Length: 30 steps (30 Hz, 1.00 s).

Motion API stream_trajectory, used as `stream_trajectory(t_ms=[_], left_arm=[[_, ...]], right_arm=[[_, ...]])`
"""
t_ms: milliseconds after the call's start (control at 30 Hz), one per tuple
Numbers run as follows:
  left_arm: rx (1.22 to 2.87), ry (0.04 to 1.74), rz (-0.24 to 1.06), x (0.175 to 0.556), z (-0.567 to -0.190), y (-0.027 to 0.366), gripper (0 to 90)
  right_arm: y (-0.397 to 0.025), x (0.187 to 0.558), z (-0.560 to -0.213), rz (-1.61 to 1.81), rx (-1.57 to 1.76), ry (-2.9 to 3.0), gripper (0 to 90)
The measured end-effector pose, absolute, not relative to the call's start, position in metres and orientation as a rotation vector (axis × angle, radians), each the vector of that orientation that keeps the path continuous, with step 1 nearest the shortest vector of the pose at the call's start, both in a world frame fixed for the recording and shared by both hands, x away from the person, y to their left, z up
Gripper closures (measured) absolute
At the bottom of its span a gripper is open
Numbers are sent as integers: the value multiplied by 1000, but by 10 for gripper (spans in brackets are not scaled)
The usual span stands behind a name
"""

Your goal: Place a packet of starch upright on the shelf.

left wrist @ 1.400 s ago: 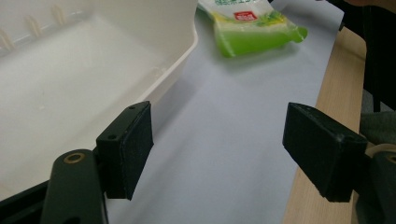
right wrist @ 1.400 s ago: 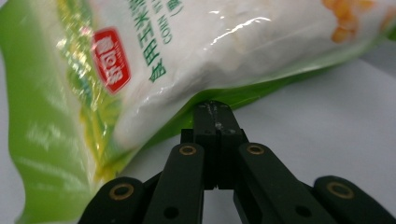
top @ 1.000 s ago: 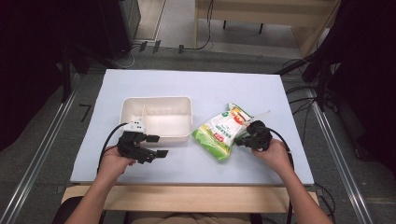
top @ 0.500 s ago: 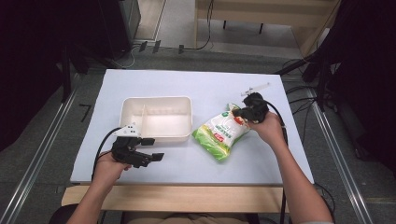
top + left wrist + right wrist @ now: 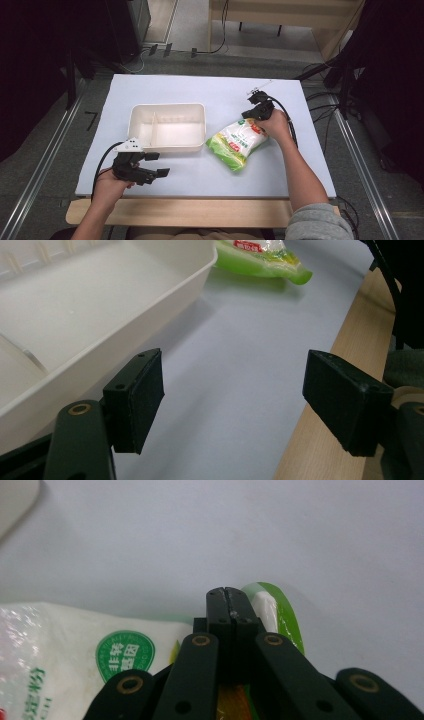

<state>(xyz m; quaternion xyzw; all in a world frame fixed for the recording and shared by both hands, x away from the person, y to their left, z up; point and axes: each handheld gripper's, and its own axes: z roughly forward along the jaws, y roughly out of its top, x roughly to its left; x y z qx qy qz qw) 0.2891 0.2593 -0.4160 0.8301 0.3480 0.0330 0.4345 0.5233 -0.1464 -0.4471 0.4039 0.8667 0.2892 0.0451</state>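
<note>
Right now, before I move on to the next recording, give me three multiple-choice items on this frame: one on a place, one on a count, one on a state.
1. Where does the green and white bag lie?
A. inside the tray
B. on the table, right of the tray
C. on the floor

2. How many compartments does the white tray have?
A. two
B. four
C. six

3. How do the jaws of the left hand-held gripper stand?
A. shut on the bag
B. shut on nothing
C. wide open

Answers:
1 B, the high view shows it beside the tray's right wall.
2 A, one divider splits it.
3 C, bare table shows between its pads.
</note>
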Motion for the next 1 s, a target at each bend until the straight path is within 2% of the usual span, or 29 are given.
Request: stream_trajectory(t_ms=[533, 1000], left_arm=[[2069, 857, 88, 289, -414, 256, 253], [2075, 845, 64, 296, -416, 251, 254]], right_arm=[[-184, 511, -448, 834, 1322, 2616, 900], [-213, 484, -451, 887, 1395, 2551, 900]])
